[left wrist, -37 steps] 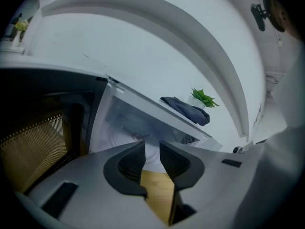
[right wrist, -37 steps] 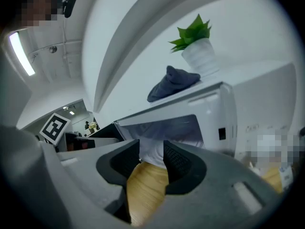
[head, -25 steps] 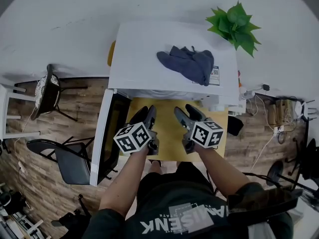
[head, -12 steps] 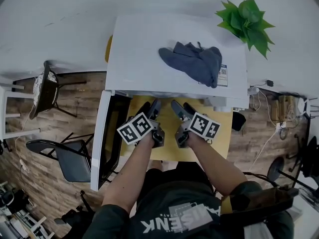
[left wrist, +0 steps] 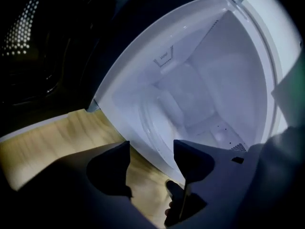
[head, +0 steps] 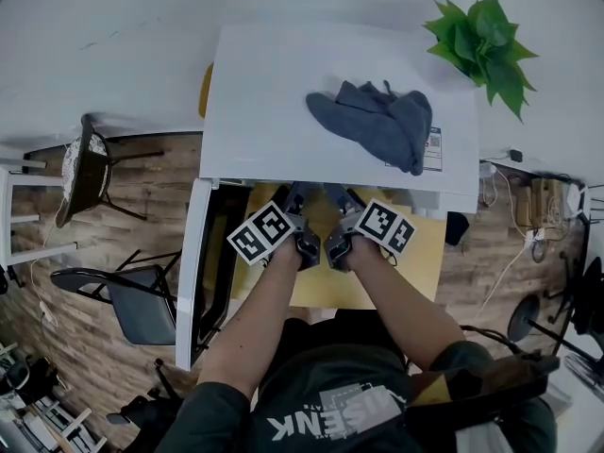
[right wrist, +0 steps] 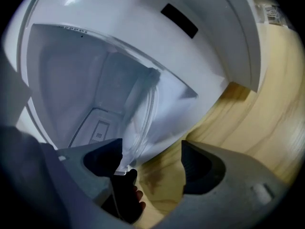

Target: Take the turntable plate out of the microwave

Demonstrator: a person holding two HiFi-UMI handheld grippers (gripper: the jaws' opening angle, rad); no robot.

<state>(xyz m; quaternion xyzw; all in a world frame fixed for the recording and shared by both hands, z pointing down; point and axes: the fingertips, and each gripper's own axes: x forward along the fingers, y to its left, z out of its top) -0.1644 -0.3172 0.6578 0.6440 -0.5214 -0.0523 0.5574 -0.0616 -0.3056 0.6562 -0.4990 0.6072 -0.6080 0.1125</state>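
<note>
Left tool (left wrist: 151, 148) and right tool (right wrist: 151, 149), just opened and empty, face the turntable plate (left wrist: 159, 119) in the microwave (head: 274, 92) (reach step); next: clasp its rim.

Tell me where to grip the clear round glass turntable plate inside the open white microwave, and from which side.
Grip the clear round glass turntable plate by its near rim, coming straight in through the open front of the white microwave. It lies flat on the cavity floor, walled on the other sides, so only that edge looks reachable.
</note>
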